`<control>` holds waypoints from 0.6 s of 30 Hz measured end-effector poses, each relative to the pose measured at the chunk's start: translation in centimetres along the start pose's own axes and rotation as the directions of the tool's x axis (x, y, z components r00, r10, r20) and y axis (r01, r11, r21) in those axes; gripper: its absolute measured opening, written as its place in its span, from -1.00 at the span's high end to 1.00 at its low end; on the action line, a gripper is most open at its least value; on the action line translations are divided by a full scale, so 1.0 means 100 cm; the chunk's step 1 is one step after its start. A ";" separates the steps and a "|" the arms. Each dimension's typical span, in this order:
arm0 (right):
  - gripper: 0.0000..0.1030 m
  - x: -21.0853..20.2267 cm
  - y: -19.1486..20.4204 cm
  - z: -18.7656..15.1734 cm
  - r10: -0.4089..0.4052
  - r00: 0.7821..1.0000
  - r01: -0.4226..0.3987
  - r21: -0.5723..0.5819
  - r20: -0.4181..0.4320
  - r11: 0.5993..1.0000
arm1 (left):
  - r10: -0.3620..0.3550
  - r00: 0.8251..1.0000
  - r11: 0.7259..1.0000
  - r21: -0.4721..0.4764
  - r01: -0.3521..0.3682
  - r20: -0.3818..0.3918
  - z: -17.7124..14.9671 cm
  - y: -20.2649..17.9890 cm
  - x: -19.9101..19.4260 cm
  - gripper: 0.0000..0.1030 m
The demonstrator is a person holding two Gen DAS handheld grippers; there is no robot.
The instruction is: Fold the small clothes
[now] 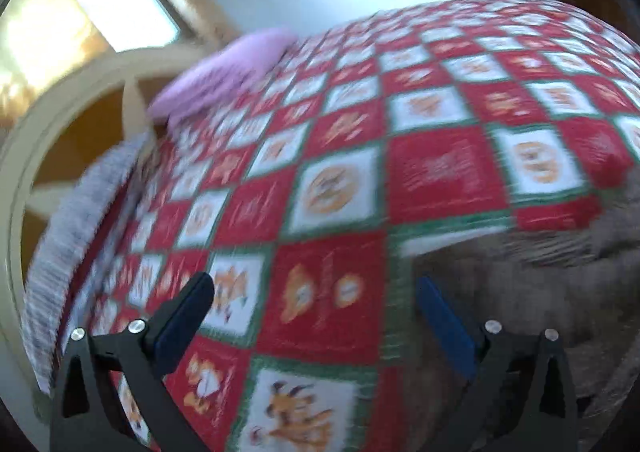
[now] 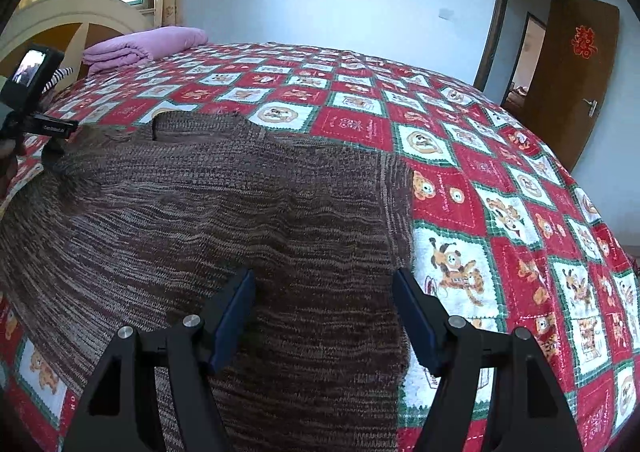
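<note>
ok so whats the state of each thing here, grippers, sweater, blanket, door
left gripper: open, holding nothing, view blurred
right gripper: open, above the sweater, holding nothing
brown knit sweater: spread flat on the bedspread, not yet folded
pink blanket: folded, at the head of the bed
door: open

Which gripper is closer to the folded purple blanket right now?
Left. The left gripper hovers at the brown sweater's far-left edge, toward the purple blanket; the right gripper sits over the sweater's near part.
</note>
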State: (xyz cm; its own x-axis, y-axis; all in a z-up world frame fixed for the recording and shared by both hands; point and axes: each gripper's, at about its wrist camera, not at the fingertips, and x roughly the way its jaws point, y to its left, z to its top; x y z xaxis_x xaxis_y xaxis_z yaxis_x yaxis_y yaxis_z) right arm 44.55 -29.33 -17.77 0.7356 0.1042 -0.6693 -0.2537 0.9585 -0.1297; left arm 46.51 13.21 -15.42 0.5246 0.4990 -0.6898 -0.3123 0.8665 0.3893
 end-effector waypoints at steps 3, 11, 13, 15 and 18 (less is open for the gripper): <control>-0.37 -0.007 -0.007 0.003 0.053 0.999 -0.053 0.026 0.012 0.998 | -0.104 0.994 0.992 -0.063 0.106 0.041 -0.020 0.026 -0.009 -1.00; -0.37 -0.017 -0.044 0.038 0.153 0.988 -0.156 0.137 0.032 0.978 | -0.416 0.880 0.889 0.307 0.341 0.228 -0.075 0.015 -0.065 -1.00; -0.34 -0.008 -0.050 0.050 0.133 0.991 -0.134 0.143 0.022 0.980 | -0.436 0.870 0.866 0.371 0.336 0.231 -0.080 0.010 -0.063 -1.00; -0.20 0.008 -0.056 0.060 0.144 0.990 -0.141 0.182 -0.001 0.973 | -0.469 0.856 0.842 0.401 0.361 0.216 -0.081 0.010 -0.058 -1.00; -0.07 0.030 -0.059 0.068 0.187 0.982 -0.175 0.217 -0.035 0.960 | -0.514 0.828 0.816 0.427 0.390 0.225 -0.081 0.009 -0.058 -1.00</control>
State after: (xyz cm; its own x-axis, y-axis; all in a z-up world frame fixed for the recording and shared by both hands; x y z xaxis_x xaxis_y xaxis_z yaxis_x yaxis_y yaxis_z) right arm 52.52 -32.87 -14.10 0.6528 0.2721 -0.7070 -0.2361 0.9599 0.1514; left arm 36.78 11.00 -15.95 0.7727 -0.0297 -0.6340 0.2883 0.9064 0.3089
